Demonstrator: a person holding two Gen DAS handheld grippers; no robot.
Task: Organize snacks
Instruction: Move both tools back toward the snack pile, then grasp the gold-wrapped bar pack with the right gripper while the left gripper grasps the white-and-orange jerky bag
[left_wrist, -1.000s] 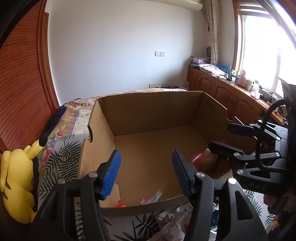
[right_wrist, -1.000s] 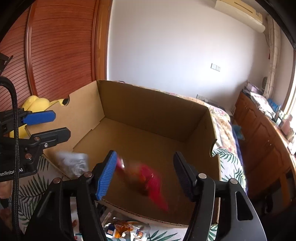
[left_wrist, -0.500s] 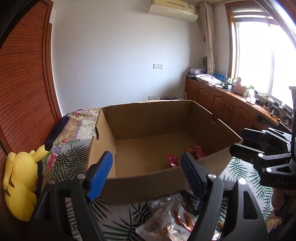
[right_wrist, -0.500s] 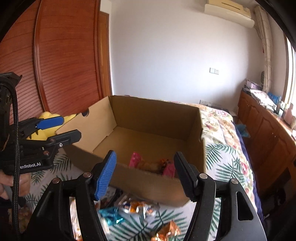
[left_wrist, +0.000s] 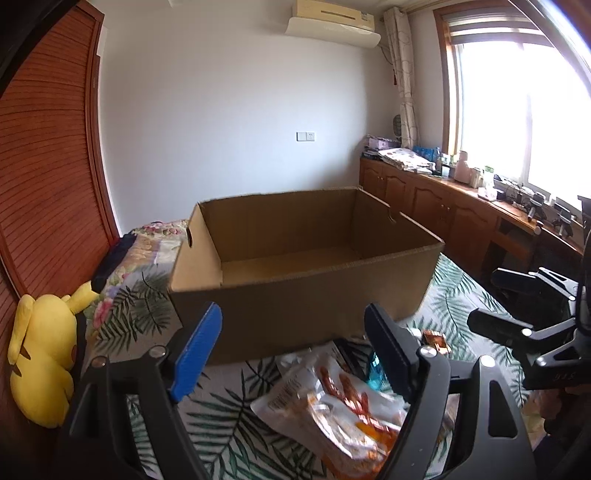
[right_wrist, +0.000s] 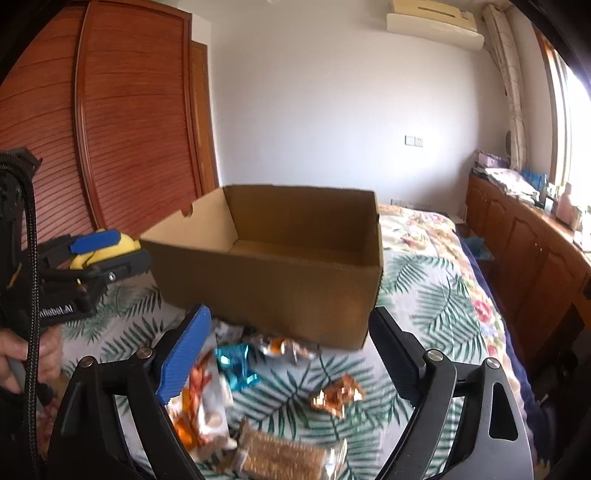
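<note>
An open cardboard box (left_wrist: 303, 295) (right_wrist: 266, 288) stands on the leaf-print bedspread; its floor is mostly hidden behind the near wall. Loose snacks lie in front of it: a white-and-orange packet (left_wrist: 332, 398) (right_wrist: 203, 402), a blue wrapper (right_wrist: 236, 363), a gold wrapper (right_wrist: 338, 395), a silver packet (right_wrist: 284, 347) and a brown cracker bar (right_wrist: 280, 458). My left gripper (left_wrist: 293, 325) (right_wrist: 110, 254) hovers over the snacks, jaws opening, nothing between them. My right gripper (right_wrist: 290, 321) (left_wrist: 484, 297) hangs beside it, jaws also opening and empty.
A yellow plush toy (left_wrist: 40, 354) lies at the bed's left edge by the wooden wardrobe doors (right_wrist: 110, 129). Wooden cabinets (left_wrist: 443, 210) with clutter run under the window on the right. A hand (right_wrist: 22, 354) holds the left gripper's handle.
Both grippers have drawn back from above the box to the snack pile in front of it, and their jaws stand wider. The red packet that was falling now lies out of sight inside the box.
</note>
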